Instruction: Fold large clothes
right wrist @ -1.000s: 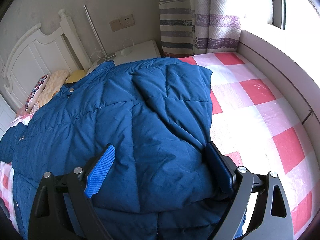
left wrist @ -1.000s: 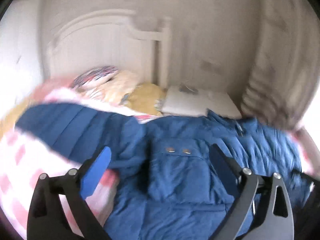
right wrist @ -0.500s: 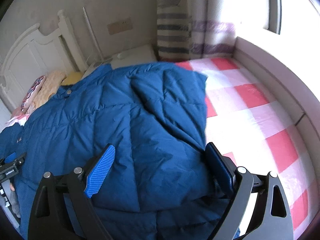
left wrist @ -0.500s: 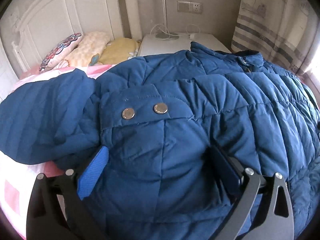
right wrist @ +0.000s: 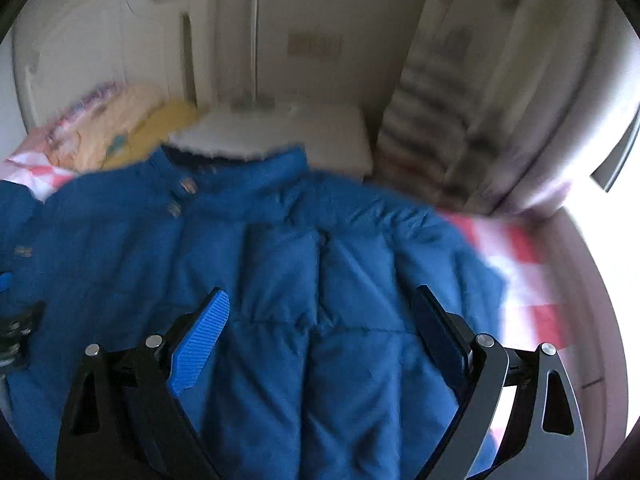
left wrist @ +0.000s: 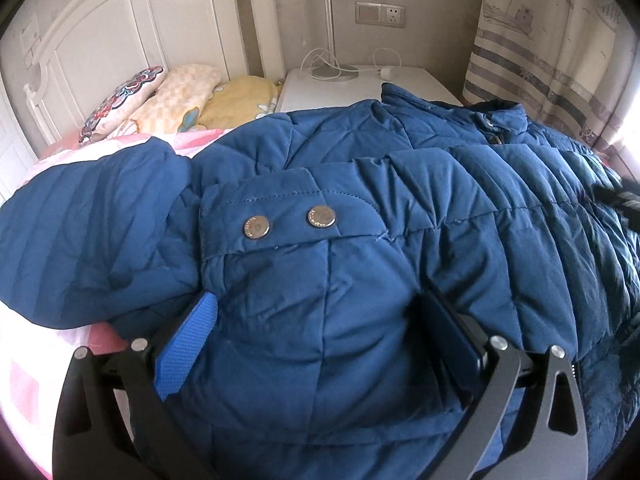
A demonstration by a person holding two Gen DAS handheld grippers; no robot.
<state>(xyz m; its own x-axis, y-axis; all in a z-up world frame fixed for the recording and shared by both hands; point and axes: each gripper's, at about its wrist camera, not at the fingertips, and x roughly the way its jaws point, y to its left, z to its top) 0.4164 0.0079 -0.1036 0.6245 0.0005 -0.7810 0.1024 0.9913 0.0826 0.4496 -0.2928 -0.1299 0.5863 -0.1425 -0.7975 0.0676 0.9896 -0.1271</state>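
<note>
The blue quilted jacket (left wrist: 360, 240) lies spread across the bed (left wrist: 24, 380), which carries a pink-and-white checked sheet. The left gripper (left wrist: 320, 320) sits low over the jacket with its jaws spread wide; padded fabric bulges between the fingers, but whether they press on it cannot be told. The left wrist view is sharp and shows detail the other lacks: a pocket flap (left wrist: 280, 208) with two metal snaps, one sleeve (left wrist: 88, 240) lying out to the left, the pillows (left wrist: 168, 100) at the headboard (left wrist: 120, 32), a white nightstand (left wrist: 360, 84) and the wall socket (left wrist: 380, 14). The right wrist view is motion-blurred. It shows the right gripper (right wrist: 320, 316) above the jacket (right wrist: 300, 300), jaws released and holding nothing, the collar (right wrist: 240, 168) with its snaps, the striped curtain (right wrist: 440, 120), and the checked sheet (right wrist: 520, 272) exposed to the jacket's right.
</note>
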